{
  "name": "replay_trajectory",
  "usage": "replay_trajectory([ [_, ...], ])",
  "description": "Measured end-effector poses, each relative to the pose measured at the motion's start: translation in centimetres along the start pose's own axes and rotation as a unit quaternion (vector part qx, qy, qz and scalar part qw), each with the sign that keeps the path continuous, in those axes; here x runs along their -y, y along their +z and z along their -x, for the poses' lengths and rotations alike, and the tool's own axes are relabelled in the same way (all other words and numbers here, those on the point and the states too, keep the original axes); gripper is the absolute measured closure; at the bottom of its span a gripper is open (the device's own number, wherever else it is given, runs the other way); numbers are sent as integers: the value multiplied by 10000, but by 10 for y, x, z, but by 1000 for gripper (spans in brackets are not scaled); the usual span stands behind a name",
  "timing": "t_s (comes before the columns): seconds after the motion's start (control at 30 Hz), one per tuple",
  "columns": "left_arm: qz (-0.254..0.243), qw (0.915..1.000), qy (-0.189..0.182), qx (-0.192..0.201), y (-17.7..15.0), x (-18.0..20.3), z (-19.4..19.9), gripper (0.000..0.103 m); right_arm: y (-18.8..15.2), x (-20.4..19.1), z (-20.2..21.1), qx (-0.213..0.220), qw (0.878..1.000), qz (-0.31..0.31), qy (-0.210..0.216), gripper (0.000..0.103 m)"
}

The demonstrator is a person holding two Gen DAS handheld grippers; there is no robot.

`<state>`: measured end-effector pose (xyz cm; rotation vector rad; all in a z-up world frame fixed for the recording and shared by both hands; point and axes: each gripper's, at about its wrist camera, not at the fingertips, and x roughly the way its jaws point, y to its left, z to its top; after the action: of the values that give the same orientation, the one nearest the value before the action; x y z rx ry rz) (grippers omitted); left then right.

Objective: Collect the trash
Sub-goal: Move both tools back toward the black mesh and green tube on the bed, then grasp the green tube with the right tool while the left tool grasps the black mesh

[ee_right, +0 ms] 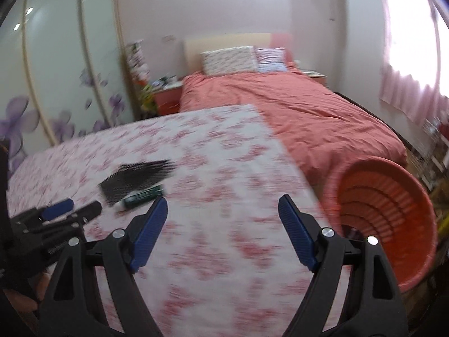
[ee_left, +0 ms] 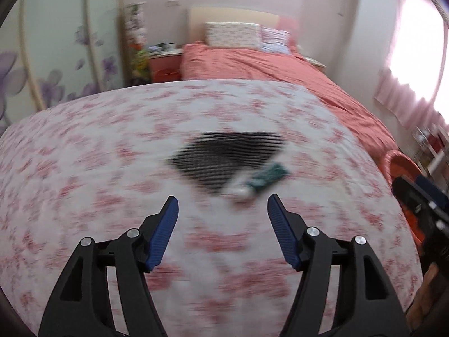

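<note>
The green wrapper lies on the floral bed cover, just ahead and slightly right of the left hand-held gripper, nearer it than the right hand-held gripper; its long axis slants up-right; both are apart and empty

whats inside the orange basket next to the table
The orange basket is tilted so its mouth faces the right wrist camera. Only its ribbed inner wall shows, no trash visible. The lowest part is hidden behind the right tool.
</note>
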<state>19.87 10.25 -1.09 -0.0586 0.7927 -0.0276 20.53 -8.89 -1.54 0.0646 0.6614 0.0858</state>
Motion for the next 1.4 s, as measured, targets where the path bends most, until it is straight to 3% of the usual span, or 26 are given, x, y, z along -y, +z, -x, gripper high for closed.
replay_trajectory([
  [0.27, 486, 9985, 248, 75, -1, -72, 12, 36, 3, -83, -52, -679, 9969, 76, 386, 32],
  [0.5, 669, 9974, 264, 70, -1, -102, 15, 36, 10, -107, -90, -978, 9952, -49, 93, 32],
  [0.63, 712, 9972, 224, 62, -1, -107, 14, 36, 7, -111, -106, -1161, 9931, 23, -179, 33],
  [0.77, 723, 9972, 171, 37, -2, -106, 11, 36, 0, -107, -110, -1303, 9906, 174, -380, 41],
  [0.93, 787, 9969, 88, -33, -4, -106, 6, 36, -6, -69, -95, -1193, 9905, 20, -685, 50],
  [1.13, 597, 9982, 101, 24, -4, -95, 4, 36, -4, -56, -86, -1063, 9940, -106, -215, 51],
  [1.4, 446, 9990, 67, 7, -3, -88, 0, 36, -1, -69, -104, -1185, 9927, 225, -64, 64],
])
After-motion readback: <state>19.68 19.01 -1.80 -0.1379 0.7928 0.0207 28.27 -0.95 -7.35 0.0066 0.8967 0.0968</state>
